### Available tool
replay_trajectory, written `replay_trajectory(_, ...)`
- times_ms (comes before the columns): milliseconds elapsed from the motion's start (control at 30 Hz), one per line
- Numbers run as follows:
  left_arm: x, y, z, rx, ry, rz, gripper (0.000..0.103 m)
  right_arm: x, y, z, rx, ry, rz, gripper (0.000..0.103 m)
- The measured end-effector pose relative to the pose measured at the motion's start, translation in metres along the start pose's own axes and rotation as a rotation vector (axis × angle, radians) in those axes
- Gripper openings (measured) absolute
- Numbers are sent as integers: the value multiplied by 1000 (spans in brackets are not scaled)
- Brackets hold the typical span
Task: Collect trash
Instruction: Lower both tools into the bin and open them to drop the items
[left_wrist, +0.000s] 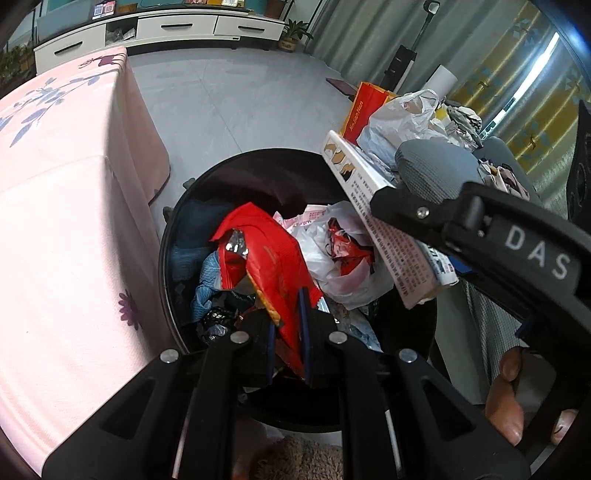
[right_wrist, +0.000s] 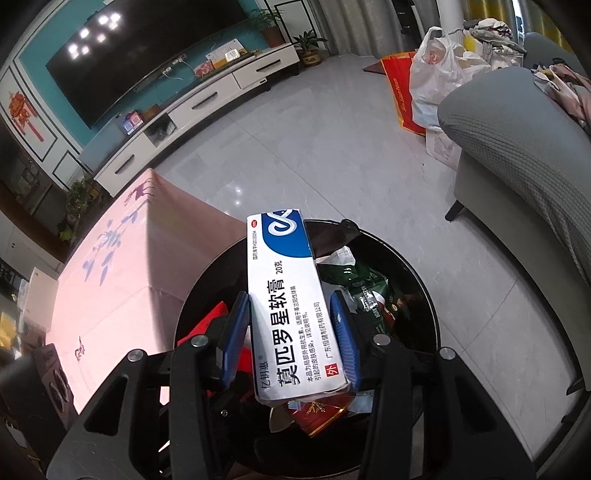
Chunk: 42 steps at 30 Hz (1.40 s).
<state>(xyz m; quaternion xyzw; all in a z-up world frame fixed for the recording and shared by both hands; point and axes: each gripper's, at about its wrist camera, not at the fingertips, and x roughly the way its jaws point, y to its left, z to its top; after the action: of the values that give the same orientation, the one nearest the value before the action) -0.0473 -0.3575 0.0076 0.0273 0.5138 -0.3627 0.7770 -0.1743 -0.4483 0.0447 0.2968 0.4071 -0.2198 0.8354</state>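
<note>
Low in the left wrist view, the left gripper (left_wrist: 288, 325) pinches a red wrapper (left_wrist: 266, 266) over the black trash bin (left_wrist: 166, 258), which sits at the frame's centre beside the pink-covered bench (left_wrist: 74, 221) and already holds a white plastic bag (left_wrist: 332, 258) and other litter. Meanwhile, in the right wrist view, the right gripper (right_wrist: 291, 339) clamps a white-and-blue ointment box (right_wrist: 291, 295) between its blue pads (right_wrist: 345, 339), above the bin's open mouth at lower centre.
</note>
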Motion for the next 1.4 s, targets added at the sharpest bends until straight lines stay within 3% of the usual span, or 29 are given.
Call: replay_trajectory(1400,20,-7,3,-14,36,7,13,34,-6,-5,4,106,-38,48)
